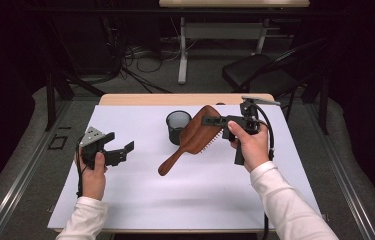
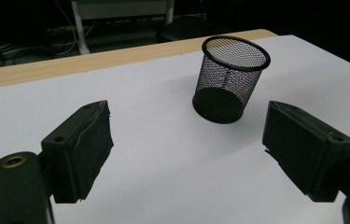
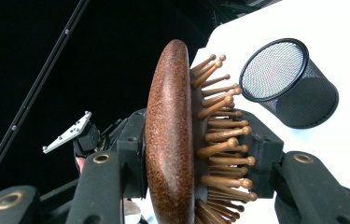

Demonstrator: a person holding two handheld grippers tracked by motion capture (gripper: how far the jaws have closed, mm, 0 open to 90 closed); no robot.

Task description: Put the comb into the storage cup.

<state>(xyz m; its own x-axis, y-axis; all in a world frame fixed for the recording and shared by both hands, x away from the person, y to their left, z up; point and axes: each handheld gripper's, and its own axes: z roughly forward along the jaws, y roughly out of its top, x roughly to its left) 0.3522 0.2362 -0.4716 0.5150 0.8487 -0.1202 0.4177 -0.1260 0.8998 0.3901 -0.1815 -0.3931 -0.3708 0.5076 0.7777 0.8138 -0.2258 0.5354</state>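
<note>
Right gripper [image 1: 214, 121]: jaws clamped across the head of the wooden hairbrush [image 1: 191, 139], one pad on its smooth back, the other against the bristle pegs.
Hairbrush: lifted off the white table [image 1: 175, 200], handle slanting down and away from the jaws.
Mesh cup [image 1: 178, 126]: upright, just beyond the right jaws' tips, beside the brush head; whether they touch cannot be told.
Left gripper [image 1: 122, 150]: jaws wide apart, nothing between the pads.
Cup from left jaws: ahead of them, well clear, nearer the right-hand pad in the left gripper view.
</note>
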